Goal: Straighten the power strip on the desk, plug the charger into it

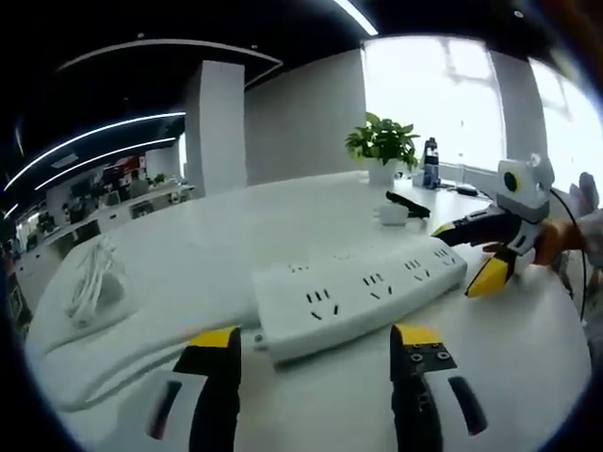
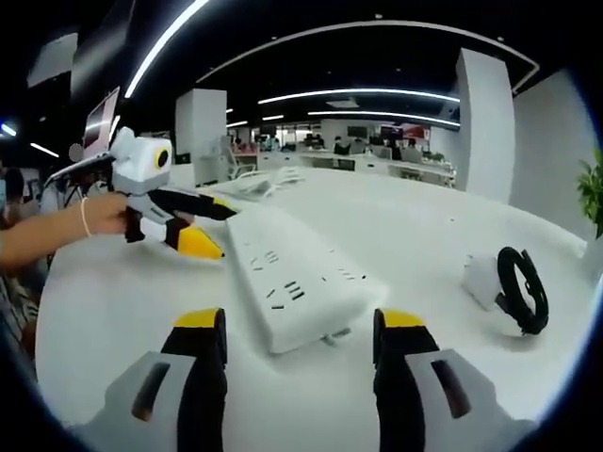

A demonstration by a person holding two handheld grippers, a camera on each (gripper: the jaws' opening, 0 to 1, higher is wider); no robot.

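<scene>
Strip [image 1: 363,292] of white sockets lies flat between open claws.

It was an open-plan office. Long strip lights [image 2: 367,92] curved across a dark ceiling, and thick white square columns [image 1: 215,127] rose between the work areas. Beyond the broad white counter [image 2: 424,226], rows of desks [image 2: 377,162] with monitors and office clutter stretched to the far wall. Along one side, tall bright windows [image 1: 443,94] let in daylight, and a potted green plant [image 1: 382,143] and a dark bottle [image 1: 431,163] stood near them at the counter's edge. A white power strip [image 1: 363,292] and a coiled white cable [image 1: 94,278] lay on the counter, the ordinary fittings of a workplace.
</scene>
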